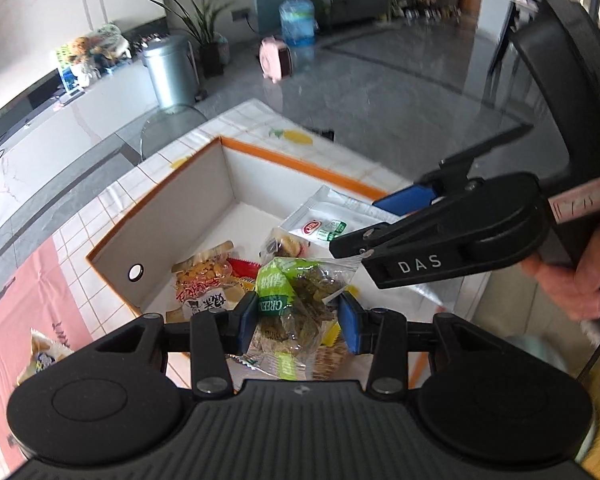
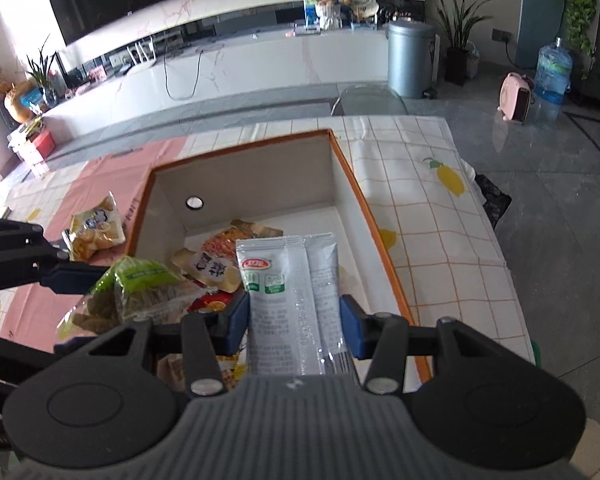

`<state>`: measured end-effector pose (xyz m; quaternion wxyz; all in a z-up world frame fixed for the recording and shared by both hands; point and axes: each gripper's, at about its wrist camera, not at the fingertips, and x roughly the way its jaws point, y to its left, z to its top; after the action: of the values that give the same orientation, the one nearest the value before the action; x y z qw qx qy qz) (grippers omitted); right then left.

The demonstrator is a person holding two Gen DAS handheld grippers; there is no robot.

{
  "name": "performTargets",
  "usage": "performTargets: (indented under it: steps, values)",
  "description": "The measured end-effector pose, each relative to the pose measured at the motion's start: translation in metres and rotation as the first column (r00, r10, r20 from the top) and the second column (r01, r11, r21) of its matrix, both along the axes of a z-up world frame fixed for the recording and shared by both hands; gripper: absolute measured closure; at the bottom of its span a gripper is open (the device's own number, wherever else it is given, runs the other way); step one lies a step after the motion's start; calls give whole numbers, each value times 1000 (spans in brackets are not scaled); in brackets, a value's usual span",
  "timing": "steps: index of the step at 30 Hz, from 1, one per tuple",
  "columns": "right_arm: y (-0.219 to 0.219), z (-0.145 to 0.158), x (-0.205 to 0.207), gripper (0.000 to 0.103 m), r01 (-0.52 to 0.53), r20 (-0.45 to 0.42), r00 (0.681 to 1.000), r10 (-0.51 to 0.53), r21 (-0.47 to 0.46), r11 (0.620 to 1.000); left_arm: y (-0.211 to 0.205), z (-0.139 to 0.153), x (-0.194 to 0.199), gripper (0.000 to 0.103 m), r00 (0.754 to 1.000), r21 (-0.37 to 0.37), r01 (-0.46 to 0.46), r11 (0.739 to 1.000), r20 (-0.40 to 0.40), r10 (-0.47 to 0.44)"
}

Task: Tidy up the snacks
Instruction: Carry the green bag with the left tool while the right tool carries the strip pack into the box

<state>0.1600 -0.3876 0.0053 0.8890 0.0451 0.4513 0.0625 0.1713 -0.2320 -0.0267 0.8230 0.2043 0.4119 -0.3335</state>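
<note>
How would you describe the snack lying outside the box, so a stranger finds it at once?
Find the orange-rimmed box on the checked tablecloth. On the pink cloth by its left wall lies a yellow snack bag, the only packet outside the box and in no gripper.

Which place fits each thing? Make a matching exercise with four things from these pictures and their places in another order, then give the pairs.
Things:
1. green snack bag
2. white sachet pack
3. peanut packet
4. yellow snack bag

Places:
A. lying inside the orange-rimmed box
B. held in the right gripper
C. on the tablecloth outside the box
D. held in the left gripper

Pairs: 1-D, 2-B, 3-A, 4-C
</note>
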Motion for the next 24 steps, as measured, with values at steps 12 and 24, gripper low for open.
performTargets:
  steps: [12, 24]
  values:
    - [12, -40, 38, 56, -100, -153, 984, 90, -59, 993, -25, -58, 40, 55, 969, 285, 240, 928, -129, -211]
    - [22, -57, 57, 56, -156, -197, 972, 130, -124, 980, -31, -84, 52, 54, 945, 377, 324, 868, -169, -279]
